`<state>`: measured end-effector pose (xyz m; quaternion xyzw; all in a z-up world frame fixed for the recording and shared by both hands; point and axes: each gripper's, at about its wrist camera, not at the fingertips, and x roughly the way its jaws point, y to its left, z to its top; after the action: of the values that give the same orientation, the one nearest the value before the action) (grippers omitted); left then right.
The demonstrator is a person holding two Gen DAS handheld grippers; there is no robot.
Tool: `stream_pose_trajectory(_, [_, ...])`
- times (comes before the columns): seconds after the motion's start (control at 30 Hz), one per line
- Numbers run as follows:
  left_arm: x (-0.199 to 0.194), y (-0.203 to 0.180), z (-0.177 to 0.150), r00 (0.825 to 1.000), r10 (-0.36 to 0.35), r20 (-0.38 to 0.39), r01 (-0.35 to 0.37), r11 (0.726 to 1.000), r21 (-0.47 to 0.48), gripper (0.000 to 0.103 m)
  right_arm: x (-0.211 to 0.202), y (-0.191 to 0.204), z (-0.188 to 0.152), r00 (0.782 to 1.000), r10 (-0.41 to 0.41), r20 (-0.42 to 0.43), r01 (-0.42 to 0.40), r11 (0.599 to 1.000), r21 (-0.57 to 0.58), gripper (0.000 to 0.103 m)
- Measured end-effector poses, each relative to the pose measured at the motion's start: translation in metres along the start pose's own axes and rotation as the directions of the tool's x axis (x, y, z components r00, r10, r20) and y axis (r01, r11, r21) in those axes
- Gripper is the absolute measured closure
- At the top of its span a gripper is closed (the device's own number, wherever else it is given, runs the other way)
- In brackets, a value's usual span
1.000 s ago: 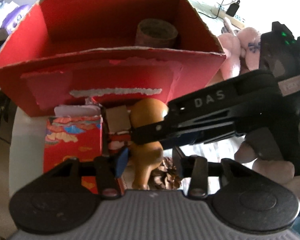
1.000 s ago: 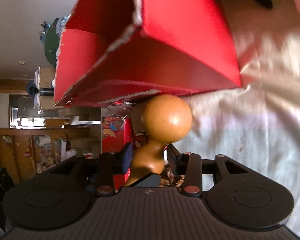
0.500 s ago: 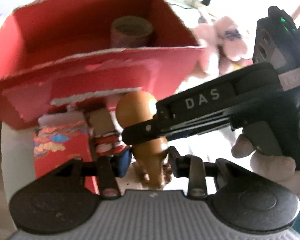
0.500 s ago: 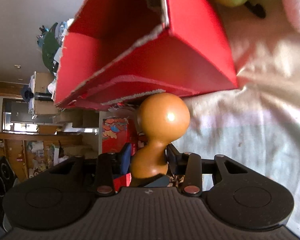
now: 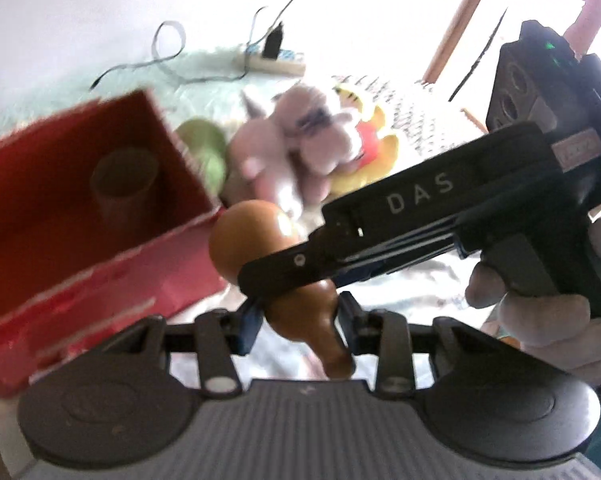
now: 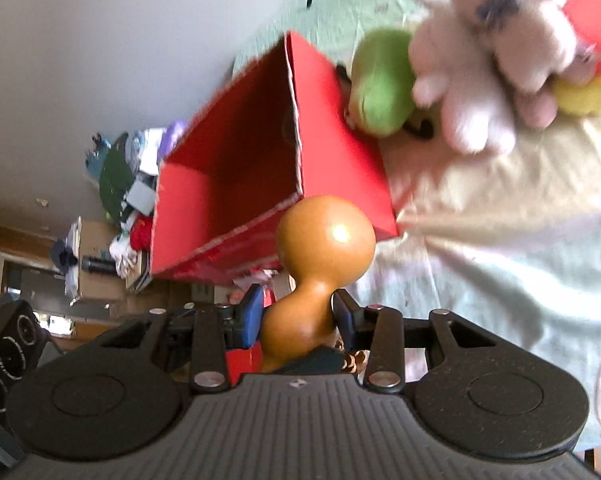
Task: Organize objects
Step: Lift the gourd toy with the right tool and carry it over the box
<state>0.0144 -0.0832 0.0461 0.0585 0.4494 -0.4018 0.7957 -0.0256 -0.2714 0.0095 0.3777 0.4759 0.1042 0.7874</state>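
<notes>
While it is clasped at its narrow waist by the right gripper [image 6: 296,314], an orange-brown gourd [image 6: 324,240] is seen with its round bulb pointing away from the camera and a bright highlight on its skin. Both pads of that tool are closed narrowly against the gourd. From the left wrist view the same gourd [image 5: 256,236] is shown with its tapered end toward the lens, crossed by one black finger of the right gripper [image 5: 284,276], whose handle is gripped by a hand [image 5: 540,312]. The gourd's lower part is flanked closely by the fingers of the left gripper [image 5: 296,318], set at a narrow gap; whether they are pressing on it cannot be told, since one side is masked by the other tool.

Just behind the gourd, near one corner, an open red cardboard box [image 6: 340,168] is pictured, and a brown cylindrical cup [image 5: 124,184] is seen standing inside it. Beside the box a green plush toy [image 6: 380,88] is wedged, with a pale pink plush toy [image 6: 488,48] lying next to it and a yellow-and-red one [image 6: 588,92] touching that. All are spread on pale bedding [image 6: 500,240]. Farther back a white power strip [image 5: 272,64] with trailing cables is visible, though much of the left view is blurred
</notes>
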Motion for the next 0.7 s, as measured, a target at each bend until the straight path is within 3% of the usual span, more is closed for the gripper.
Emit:
stream_pose_trajectory(0.2, [-0.03, 0.004, 0.021, 0.993, -0.022, 0.12, 0.016, 0.999, 0.047, 0.067, -0.011, 0.051, 0.01, 0.995, 0.024, 0.1, -0.011, 0.992, -0.129, 0.062])
stream_pose_trajectory(0.37, [-0.053, 0.042, 0.038, 0.98, 0.051, 0.193, -0.058, 0.998, 0.029, 0.067, 0.021, 0.101, 0.037, 0.992, 0.034, 0.121, 0.001, 0.96, -0.279, 0.062])
stream_pose_trajectory(0.5, [-0.048, 0.087, 0.05, 0.976, 0.116, 0.182, -0.117, 0.993, -0.008, 0.067, 0.063, 0.129, 0.058, 0.993, 0.011, 0.114, 0.033, 0.928, -0.371, 0.062])
stream_pose_trajectory(0.7, [-0.022, 0.148, 0.056, 0.983, 0.156, 0.095, -0.15, 0.987, -0.065, 0.067, 0.127, 0.137, 0.08, 0.997, -0.064, 0.042, 0.075, 0.913, -0.402, 0.062])
